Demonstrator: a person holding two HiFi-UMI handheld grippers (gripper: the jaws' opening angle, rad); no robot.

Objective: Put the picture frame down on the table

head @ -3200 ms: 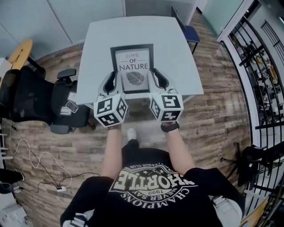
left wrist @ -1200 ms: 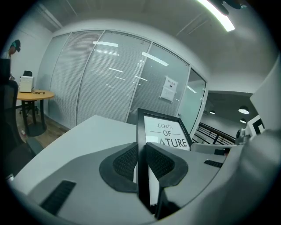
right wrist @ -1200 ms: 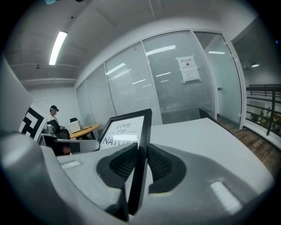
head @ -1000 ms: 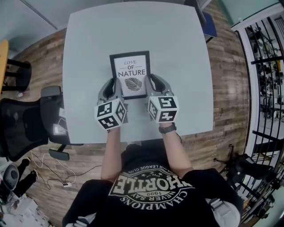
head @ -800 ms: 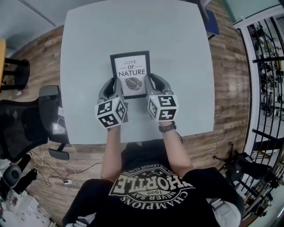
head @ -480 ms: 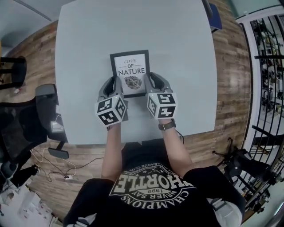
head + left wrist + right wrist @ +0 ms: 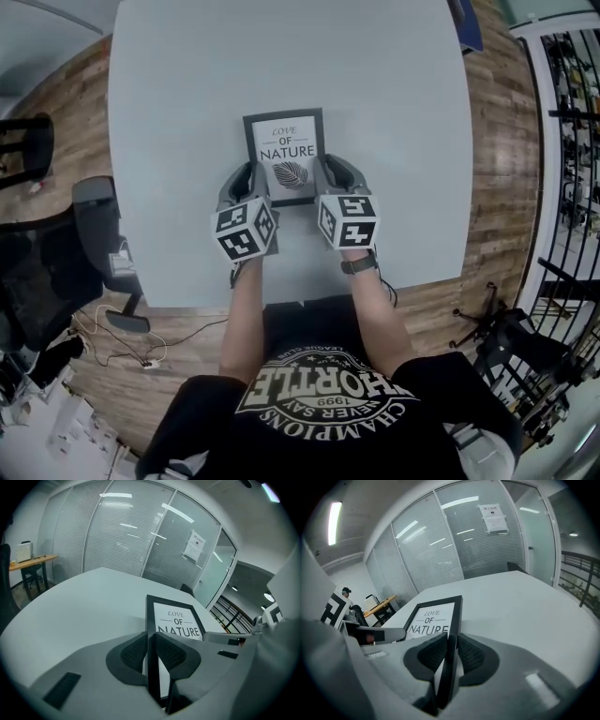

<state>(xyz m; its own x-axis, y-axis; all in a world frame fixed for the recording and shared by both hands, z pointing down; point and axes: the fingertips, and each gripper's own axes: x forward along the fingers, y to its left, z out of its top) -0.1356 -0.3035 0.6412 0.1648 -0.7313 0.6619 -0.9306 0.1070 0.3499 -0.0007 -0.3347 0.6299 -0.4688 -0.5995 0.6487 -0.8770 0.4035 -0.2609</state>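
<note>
Picture frame [image 7: 286, 155]: held low over the middle of the table [image 7: 187, 112], print facing up. Whether its back touches the top cannot be told.

Floor [image 7: 506, 141]: wood planks, showing on both sides of the table.

Table: broad, pale grey top, near edge just in front of the person.

Office chair [image 7: 47, 272]: black, off the table's left side, apart from it.

Railing [image 7: 577, 112]: dark bars along the right edge of the head view.

Frame detail: narrow black border, white sheet reading "LOVE OF NATURE" above a leaf drawing, long sides running away from the person.

Left gripper [image 7: 151, 652]: jaws pinched on the frame's left border near the near corner, one ribbed pad on each face.

Right gripper [image 7: 451, 656]: the same clamp on the right border, pads tight against the border.
</note>
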